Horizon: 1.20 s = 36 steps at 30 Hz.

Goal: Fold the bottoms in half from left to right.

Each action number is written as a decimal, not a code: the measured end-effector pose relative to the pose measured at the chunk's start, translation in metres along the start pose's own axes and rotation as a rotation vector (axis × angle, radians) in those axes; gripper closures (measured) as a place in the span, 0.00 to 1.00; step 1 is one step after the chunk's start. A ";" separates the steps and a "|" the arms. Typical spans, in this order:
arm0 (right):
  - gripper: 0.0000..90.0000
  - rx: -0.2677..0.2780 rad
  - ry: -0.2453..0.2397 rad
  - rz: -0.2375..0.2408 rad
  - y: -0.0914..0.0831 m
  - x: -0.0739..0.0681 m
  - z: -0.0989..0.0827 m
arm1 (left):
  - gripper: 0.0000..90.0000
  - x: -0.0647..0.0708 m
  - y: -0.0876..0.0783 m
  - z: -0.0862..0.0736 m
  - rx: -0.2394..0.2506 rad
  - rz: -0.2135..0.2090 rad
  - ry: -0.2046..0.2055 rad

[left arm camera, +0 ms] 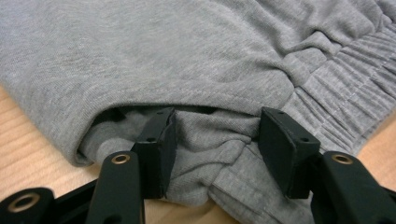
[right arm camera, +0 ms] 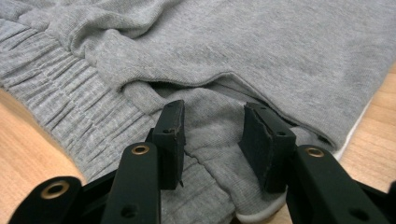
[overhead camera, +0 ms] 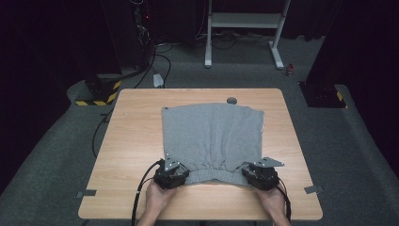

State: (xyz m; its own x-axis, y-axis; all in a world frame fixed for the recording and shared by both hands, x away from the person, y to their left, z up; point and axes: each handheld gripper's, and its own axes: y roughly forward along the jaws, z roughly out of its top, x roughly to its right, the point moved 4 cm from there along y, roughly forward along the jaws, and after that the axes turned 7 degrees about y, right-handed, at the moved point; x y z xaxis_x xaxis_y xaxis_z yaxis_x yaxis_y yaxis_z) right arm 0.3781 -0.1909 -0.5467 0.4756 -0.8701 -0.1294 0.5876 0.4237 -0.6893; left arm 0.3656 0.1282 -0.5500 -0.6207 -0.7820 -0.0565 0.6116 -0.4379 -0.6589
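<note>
**Both grippers at waistband corners of grey garment**

Dark-floored workroom, wooden tabletop point(overhead camera: 127, 141) lit from above; the surround is too dim to assess. The left gripper point(left arm camera: 212, 140) stands with its jaws part-open, a bunched fold of waistband cloth between them; whether the pads press on it cannot be told. The right gripper point(right arm camera: 212, 135) stands likewise, jaws part-open astride the opposite corner fold, pressure equally unclear. The grey garment point(overhead camera: 211, 136) lies flat at the tabletop's middle, its elastic waistband point(overhead camera: 214, 173) along the near edge, running from one gripper to the other. Cloth extends away from both grippers toward the far side. Judgement: any lift or fold turns on that shared near edge, each hand serving its own corner.
</note>
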 end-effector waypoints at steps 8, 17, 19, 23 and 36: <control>0.66 0.009 -0.020 0.006 0.000 -0.006 -0.001 | 0.52 0.001 -0.006 -0.006 0.005 -0.004 0.005; 0.66 0.008 -0.021 0.013 0.003 -0.015 -0.002 | 0.52 -0.001 -0.014 -0.013 0.006 0.001 0.006; 0.66 0.008 -0.028 0.010 0.004 -0.018 -0.001 | 0.52 -0.002 -0.016 -0.015 0.007 0.001 -0.001; 0.65 0.002 -0.040 0.020 0.004 -0.022 -0.002 | 0.52 -0.003 -0.018 -0.018 0.015 0.000 -0.002; 0.56 -0.021 -0.050 0.015 -0.002 -0.020 -0.005 | 0.50 -0.003 -0.017 -0.017 0.009 0.001 -0.014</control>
State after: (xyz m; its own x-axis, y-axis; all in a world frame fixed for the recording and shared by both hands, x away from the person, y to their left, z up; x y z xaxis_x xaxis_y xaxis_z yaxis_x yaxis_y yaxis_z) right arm 0.3642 -0.1752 -0.5462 0.5169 -0.8496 -0.1046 0.5663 0.4310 -0.7025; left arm 0.3485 0.1455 -0.5509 -0.6133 -0.7884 -0.0470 0.6170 -0.4411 -0.6518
